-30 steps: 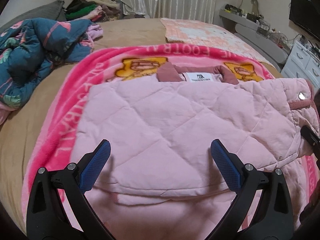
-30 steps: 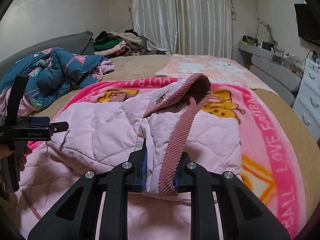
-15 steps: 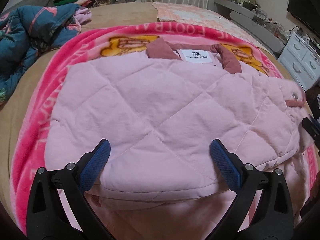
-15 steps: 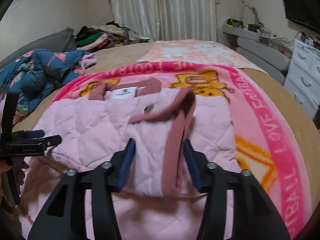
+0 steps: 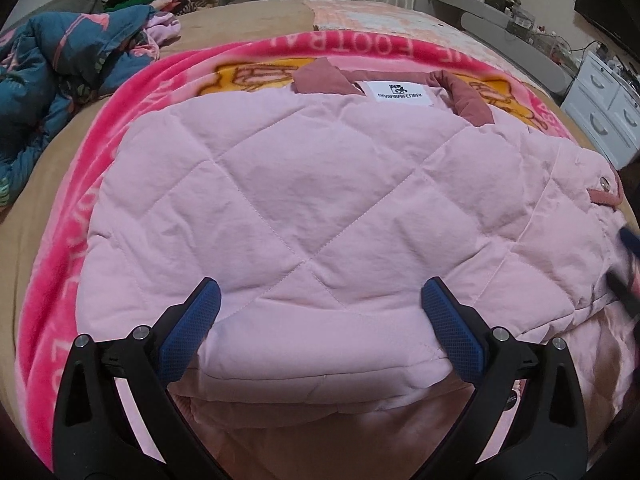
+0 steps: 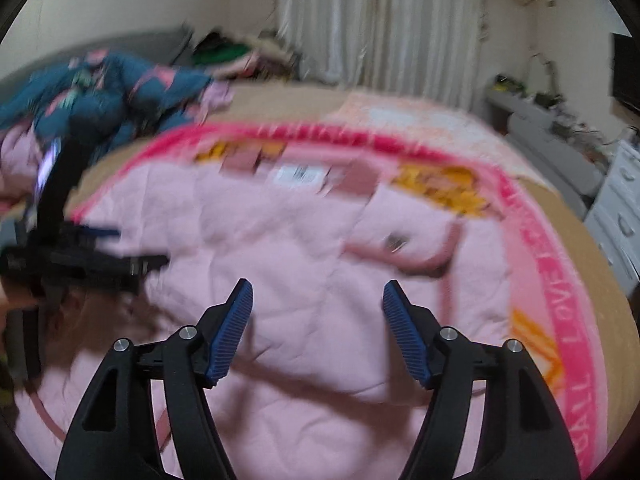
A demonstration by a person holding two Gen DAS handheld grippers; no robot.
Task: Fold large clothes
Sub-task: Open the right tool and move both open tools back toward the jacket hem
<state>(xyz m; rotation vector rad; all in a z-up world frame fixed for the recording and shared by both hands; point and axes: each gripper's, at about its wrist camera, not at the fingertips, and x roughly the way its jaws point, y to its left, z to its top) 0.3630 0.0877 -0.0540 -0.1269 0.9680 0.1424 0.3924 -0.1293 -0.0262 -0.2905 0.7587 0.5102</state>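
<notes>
Jacket [image 5: 312, 216] lies folded on the blanket [image 5: 60, 280] mid-bed. Right hand-held gripper [image 6: 318, 320] just opened wide, empty; left hand-held gripper [image 5: 320, 320] wide too, empty. Risk: puffy sleeve fold springing back open.

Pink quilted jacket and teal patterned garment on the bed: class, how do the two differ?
The pink quilted jacket lies folded flat on the pink blanket; the teal patterned garment sits crumpled on the tan bedcover. The jacket is plain pale pink; the teal one carries pink markings. Both lie ungripped.
</notes>
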